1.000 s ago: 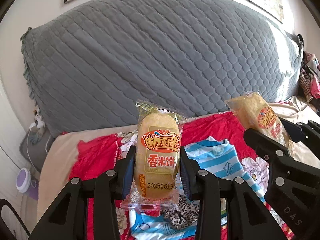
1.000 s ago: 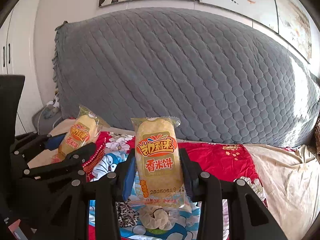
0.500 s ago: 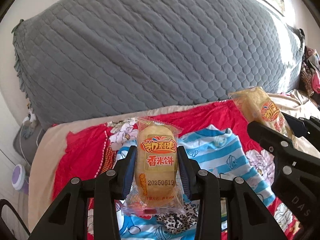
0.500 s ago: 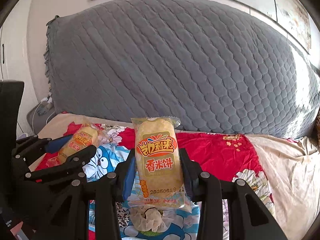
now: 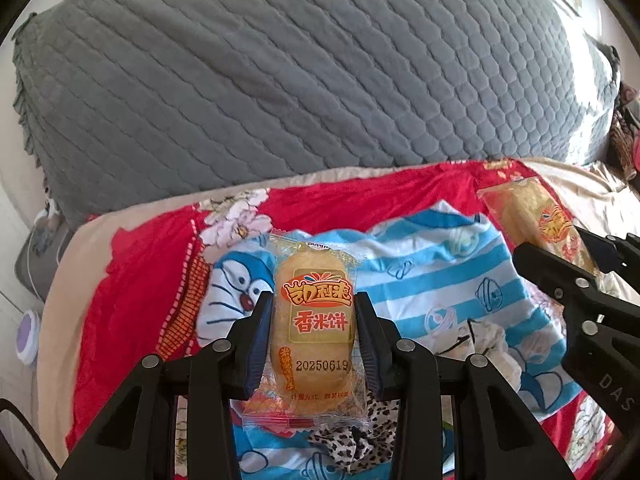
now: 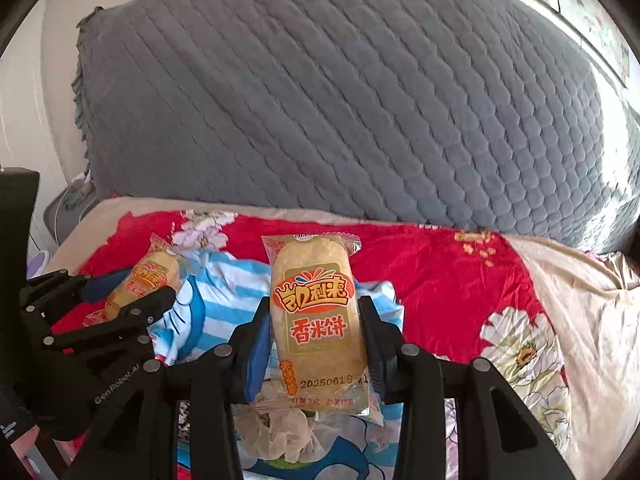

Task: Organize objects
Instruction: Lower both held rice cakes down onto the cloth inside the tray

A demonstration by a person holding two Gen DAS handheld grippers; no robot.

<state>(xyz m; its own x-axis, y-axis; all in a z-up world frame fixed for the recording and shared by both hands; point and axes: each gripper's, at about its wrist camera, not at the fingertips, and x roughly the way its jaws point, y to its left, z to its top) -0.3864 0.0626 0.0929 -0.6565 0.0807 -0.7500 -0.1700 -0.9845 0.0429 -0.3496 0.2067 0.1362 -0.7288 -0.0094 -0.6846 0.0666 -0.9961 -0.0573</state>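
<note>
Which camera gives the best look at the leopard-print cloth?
The left wrist view: the leopard-print cloth lies bunched on the striped blanket, just under the held snack. The right wrist view does not show it.

Grey quilted headboard cover [image 5: 304, 80] behind bed; red floral bedspread [image 6: 440, 280] under blue-striped cartoon cloth [image 5: 432, 264]; beige sheet [image 6: 592, 312].

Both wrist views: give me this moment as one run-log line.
left tool: shut on left rice cracker packet | right tool: shut on right rice cracker packet | below: striped cartoon cloth on red floral bedspread
</note>
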